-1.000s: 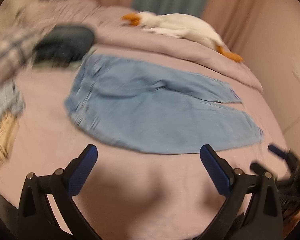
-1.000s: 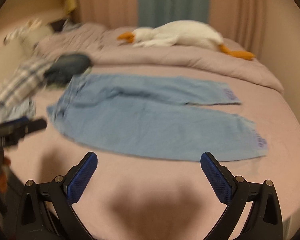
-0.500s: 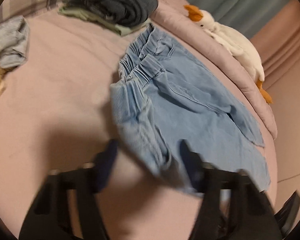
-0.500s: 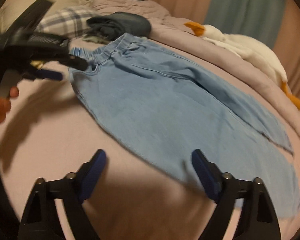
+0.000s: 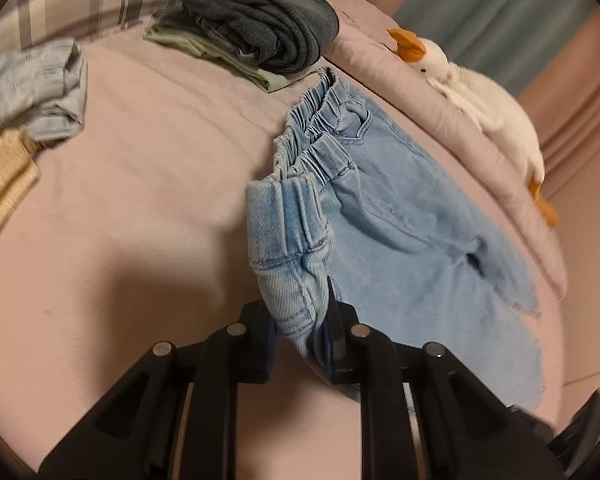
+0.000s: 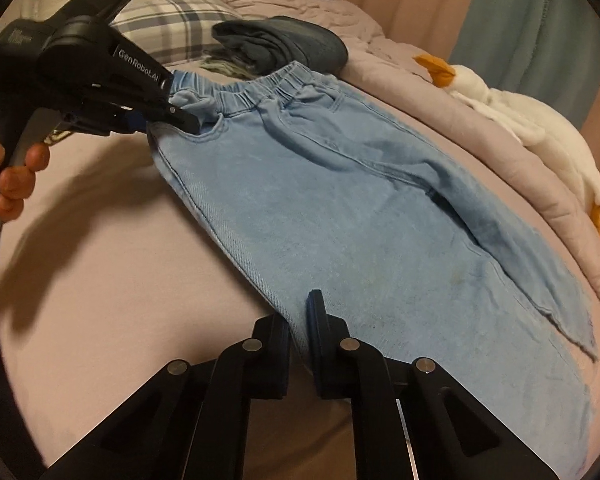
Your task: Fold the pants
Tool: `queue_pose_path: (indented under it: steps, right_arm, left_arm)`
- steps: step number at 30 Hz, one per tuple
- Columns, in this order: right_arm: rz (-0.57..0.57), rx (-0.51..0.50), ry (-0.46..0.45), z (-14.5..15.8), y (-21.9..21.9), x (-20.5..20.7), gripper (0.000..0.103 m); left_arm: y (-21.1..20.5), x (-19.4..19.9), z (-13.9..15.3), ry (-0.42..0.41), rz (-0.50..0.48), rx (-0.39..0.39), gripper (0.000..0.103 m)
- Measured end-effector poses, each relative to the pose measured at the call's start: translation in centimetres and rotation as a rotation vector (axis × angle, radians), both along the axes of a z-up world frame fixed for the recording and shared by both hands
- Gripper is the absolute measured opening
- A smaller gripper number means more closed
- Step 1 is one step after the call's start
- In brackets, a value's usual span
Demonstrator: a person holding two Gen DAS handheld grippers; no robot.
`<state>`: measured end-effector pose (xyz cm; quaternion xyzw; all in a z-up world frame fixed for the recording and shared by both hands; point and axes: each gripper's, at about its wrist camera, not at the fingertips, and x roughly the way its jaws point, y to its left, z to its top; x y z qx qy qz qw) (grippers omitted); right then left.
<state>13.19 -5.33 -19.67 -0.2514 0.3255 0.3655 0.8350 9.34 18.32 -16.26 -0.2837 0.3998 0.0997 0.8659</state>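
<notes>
pants [image 6: 340, 200] are lying spread across the middle of the bed [image 6: 100, 280], waistband toward the upper left of the right wrist view, hems running off to the lower right; both legs are lying side by side, still unfolded, so no fold is showing yet.

left gripper [image 5: 300, 332] is sitting at lower centre of its own view, jaws pressed together and pinching the near waistband corner; that corner is standing up off the sheet in a bunched flap. same gripper [image 6: 180, 118] is showing at upper left of the right wrist view, biting the waistband end, with fingers [image 6: 16, 180] of a hand wrapped on its handle.

right gripper [image 6: 300, 340] is at lower centre of its view, jaws closing on the near edge of the near leg; denim is sitting between the pads and looks pinched.

status, my read: grasp phase is about finishing, folding proper not started. left to do: lifting the near leg over the far one, then folding lengthwise down toward the waistband, then flattening.

clutter not in the way: dark folded stack [image 5: 256, 20] in the upper centre of the left wrist view, goose plush [image 5: 480, 96] at upper right.
</notes>
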Motion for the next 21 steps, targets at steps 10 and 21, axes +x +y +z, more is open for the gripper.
queue_pose_path:
  steps: [10,21]
  right_arm:
    - [-0.007,0.120,0.185,2.0,-3.8,0.3,0.032]
    - [-0.342,0.021,0.287,-1.8,-10.1,8.0,0.036]
  left_arm:
    - [0.5,-2.7,2.0,0.062,-0.050,0.140,0.053]
    - [-2.6,4.7,-1.3,0.103,-0.286,0.240,0.051]
